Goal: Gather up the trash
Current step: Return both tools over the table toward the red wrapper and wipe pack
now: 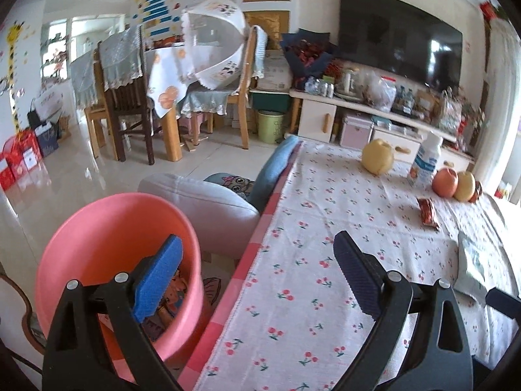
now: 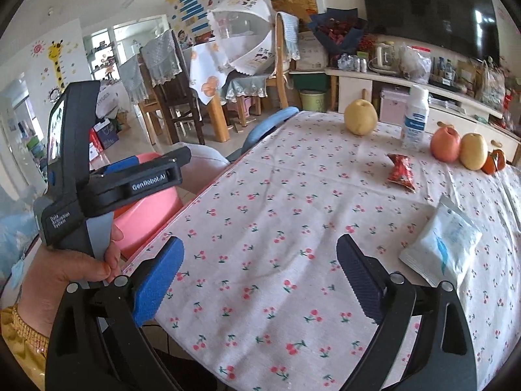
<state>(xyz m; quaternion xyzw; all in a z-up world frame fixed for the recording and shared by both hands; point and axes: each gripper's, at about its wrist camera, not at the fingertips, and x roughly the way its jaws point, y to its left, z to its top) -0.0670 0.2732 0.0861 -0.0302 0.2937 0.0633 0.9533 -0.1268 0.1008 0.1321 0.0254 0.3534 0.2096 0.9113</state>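
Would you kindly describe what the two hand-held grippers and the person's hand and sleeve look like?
Each hand-held gripper, left and right, has black triangular linkage arms with silver rivets, one bright blue finger pad and one dark navy ribbed pad. Seen from the right wrist, the left unit's black body reads "GenRobot.AI", with a small screen and grey handle. The bare hand wears a yellow patterned sleeve.

A home living room: television (image 1: 400, 32), dining chairs (image 1: 120, 97), cloth-covered table (image 2: 293, 228).

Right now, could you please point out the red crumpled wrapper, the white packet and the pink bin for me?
red crumpled wrapper (image 2: 401, 172): right wrist view, middle of the crinkled foil.
white packet (image 2: 443, 247): right wrist view, centre of its printed face.
pink bin (image 1: 97, 228): left wrist view, inner back wall below the rim.
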